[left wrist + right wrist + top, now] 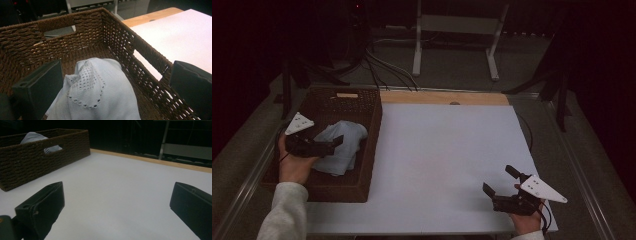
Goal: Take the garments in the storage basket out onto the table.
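Pale blue-white knit cloth – eyelet pattern; dark brown woven basket; white tabletop.

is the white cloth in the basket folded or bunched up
Bunched up: the white cloth sits as a rumpled heap inside the basket, with the left claw open around it.

Room is dark, dim light on the white tabletop with a wooden far edge. Grey floor behind; white metal stand, black cables.
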